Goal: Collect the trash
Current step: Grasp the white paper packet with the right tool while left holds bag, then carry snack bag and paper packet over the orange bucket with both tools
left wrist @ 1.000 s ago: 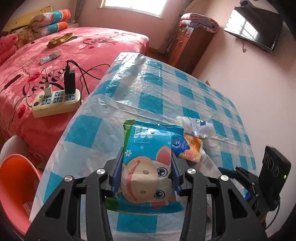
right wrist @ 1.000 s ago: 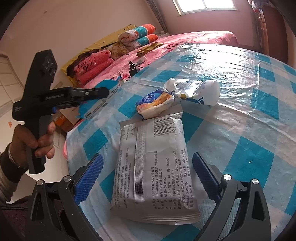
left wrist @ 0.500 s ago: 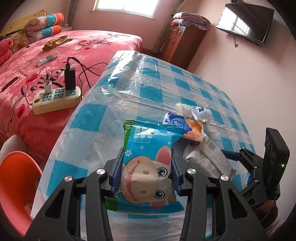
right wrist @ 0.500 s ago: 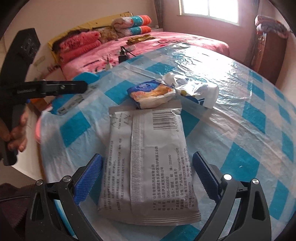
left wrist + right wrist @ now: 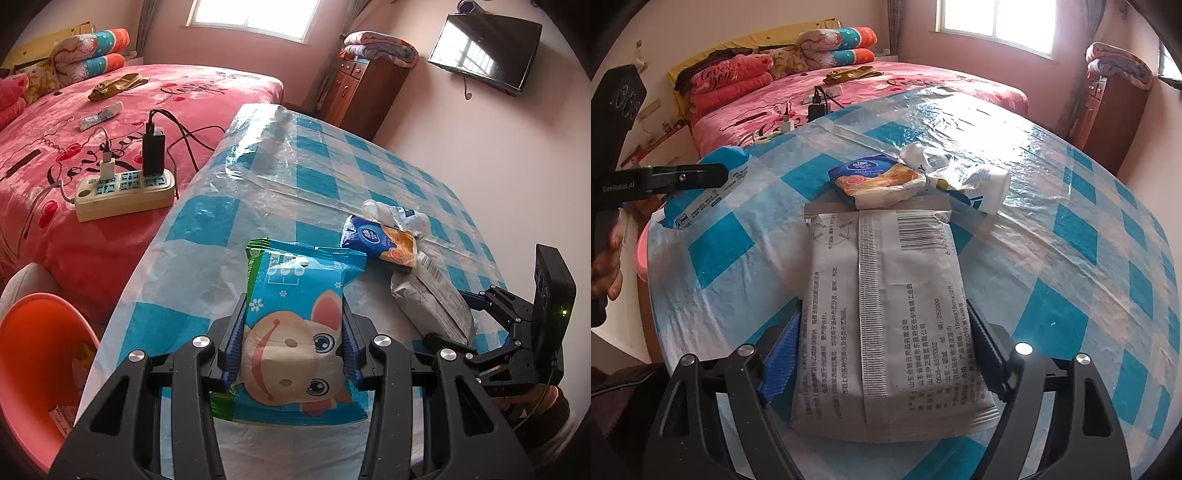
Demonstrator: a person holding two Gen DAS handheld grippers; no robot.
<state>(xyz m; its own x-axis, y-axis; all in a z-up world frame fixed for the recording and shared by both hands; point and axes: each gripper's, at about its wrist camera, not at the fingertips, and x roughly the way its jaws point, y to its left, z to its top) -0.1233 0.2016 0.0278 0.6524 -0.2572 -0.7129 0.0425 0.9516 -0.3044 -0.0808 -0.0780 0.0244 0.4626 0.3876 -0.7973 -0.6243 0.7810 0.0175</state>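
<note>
My left gripper (image 5: 291,332) is shut on a blue wet-wipe packet (image 5: 295,291) with a cartoon animal, held just above the checked table (image 5: 314,177) near its front edge. The right gripper (image 5: 882,354) straddles a grey packet (image 5: 882,280) that lies flat on the table. Its jaws are closing, and the pads touch the packet's two long edges. In the left wrist view the same grey packet (image 5: 428,302) sits at the right between those fingers. A blue-and-orange tissue pack (image 5: 879,181) and a crumpled white wrapper (image 5: 964,177) lie just beyond it.
An orange bin (image 5: 33,358) stands on the floor left of the table. A pink bed (image 5: 92,122) with a power strip (image 5: 125,188) and cables lies close along the table's left side. A wooden cabinet (image 5: 362,92) stands at the back.
The right jaws have drawn in from well clear of the grey packet to its edges. The left gripper has shifted with its blue packet, bringing the right gripper more into its view.
</note>
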